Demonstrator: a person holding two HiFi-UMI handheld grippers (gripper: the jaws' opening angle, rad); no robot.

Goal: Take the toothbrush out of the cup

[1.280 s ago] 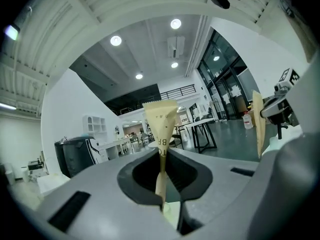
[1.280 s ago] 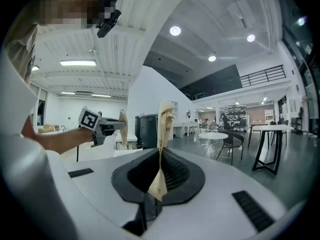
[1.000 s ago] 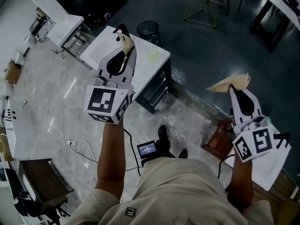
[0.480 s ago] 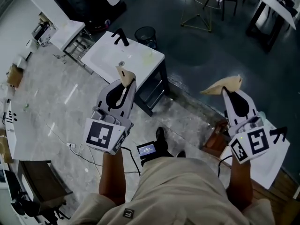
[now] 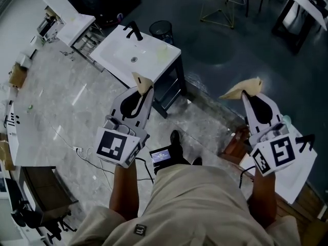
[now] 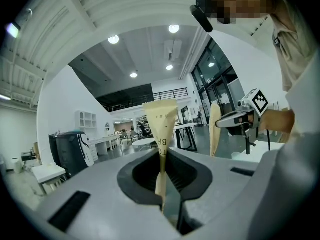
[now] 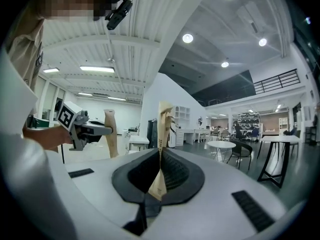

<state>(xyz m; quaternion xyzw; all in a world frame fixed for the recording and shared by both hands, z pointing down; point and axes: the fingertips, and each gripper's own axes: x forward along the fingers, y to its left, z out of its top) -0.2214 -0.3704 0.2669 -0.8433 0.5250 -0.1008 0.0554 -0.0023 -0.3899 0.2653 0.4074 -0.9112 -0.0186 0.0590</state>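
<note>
Between the L gripper (image 6: pixel 165 156) jaws, clenched, sits a tan paper strip (image 6: pixel 161 121) that sticks up past the tips. R gripper (image 7: pixel 159 156) jaws likewise clamp a tan paper piece (image 7: pixel 164 124). Both grippers hang level over open floor (image 5: pixel 77 106), well apart. Sink worktop (image 5: pixel 120 50) w/ black tap (image 5: pixel 134 31) lies beyond the L tips, not touching. Pale small item (image 5: pixel 163 50) near the worktop's right edge, maybe the cup, is too small to tell; toothbrush can't be made out.

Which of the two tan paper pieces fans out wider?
The tan paper piece clamped in the right hand-held gripper: it spreads sideways, while the left hand-held gripper pinches only a short narrow strip.
</note>
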